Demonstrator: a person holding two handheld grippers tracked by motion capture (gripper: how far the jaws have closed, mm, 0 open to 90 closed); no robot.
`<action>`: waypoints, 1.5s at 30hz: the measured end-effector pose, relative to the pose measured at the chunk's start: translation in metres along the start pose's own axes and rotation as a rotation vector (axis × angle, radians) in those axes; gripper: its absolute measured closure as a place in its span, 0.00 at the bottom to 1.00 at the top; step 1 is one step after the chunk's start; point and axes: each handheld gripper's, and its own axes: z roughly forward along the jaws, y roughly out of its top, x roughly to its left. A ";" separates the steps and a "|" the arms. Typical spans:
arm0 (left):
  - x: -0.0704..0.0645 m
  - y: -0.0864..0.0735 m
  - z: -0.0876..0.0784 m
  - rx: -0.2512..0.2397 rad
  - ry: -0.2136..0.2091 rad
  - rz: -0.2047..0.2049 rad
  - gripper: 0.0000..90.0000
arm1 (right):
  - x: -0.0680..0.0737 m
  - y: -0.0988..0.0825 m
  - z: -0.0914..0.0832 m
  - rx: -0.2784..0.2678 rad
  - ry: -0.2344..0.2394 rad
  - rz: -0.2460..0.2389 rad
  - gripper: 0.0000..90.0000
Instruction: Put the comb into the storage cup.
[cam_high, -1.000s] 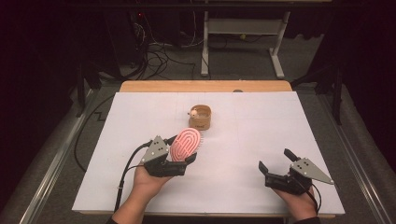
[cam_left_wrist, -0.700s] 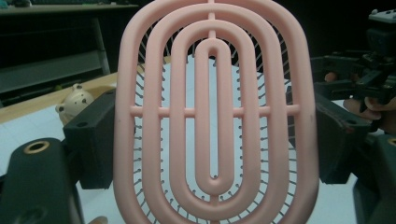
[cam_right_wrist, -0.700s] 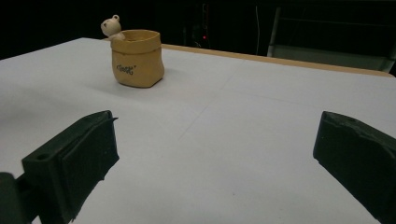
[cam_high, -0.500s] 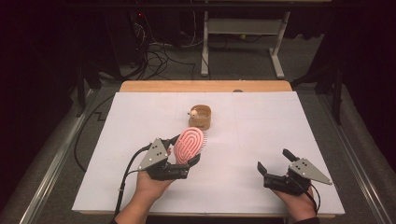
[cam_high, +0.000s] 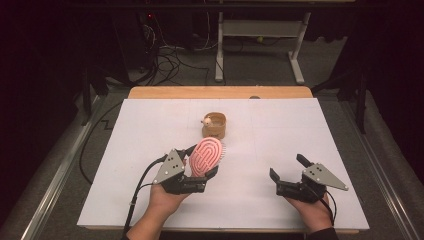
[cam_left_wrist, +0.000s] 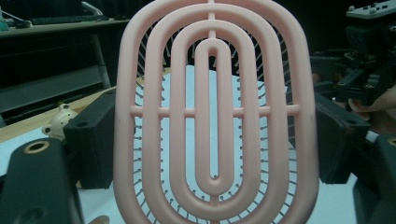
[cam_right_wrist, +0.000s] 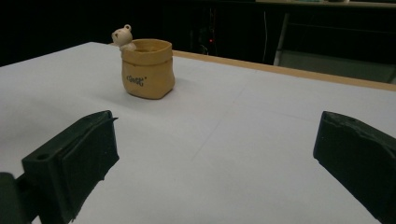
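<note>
Lifted slightly nearer the person than a second ago, the pink hairbrush (cam_high: 205, 156) stands pinched between the left gripper's (cam_high: 201, 161) jaws, above the table's (cam_high: 125, 165) near-left area. Beyond sits a tan bear pot (cam_high: 215, 125). Near the front-right corner, the right gripper (cam_high: 289, 167) rests spread, holding nothing.

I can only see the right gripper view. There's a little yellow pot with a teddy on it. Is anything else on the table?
Observer: Yes. The left gripper holds a pink brush, nearer the person than the pot.
Operator: Is the brush lying flat?
Observer: No, it is lifted and tilted, its jaws closed on the two sides.
Operator: Can you see through it?
Observer: Yes. In the left gripper view its back is open oval rings, and the white table shows between them.
Operator: Where's my gripper?
Observer: The right gripper is low over the near right of the table, jaws wide apart, holding nothing.
</note>
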 end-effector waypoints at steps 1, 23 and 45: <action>0.000 0.000 0.000 0.001 0.001 -0.002 0.20 | 0.001 0.002 0.002 -0.004 0.005 -0.002 0.00; 0.004 0.002 0.002 0.010 0.010 0.007 0.20 | 0.038 0.043 0.057 -0.002 0.057 -0.058 0.00; 0.000 0.022 0.035 -0.009 -0.016 0.030 0.20 | 0.043 0.024 0.051 0.070 0.080 -0.063 0.00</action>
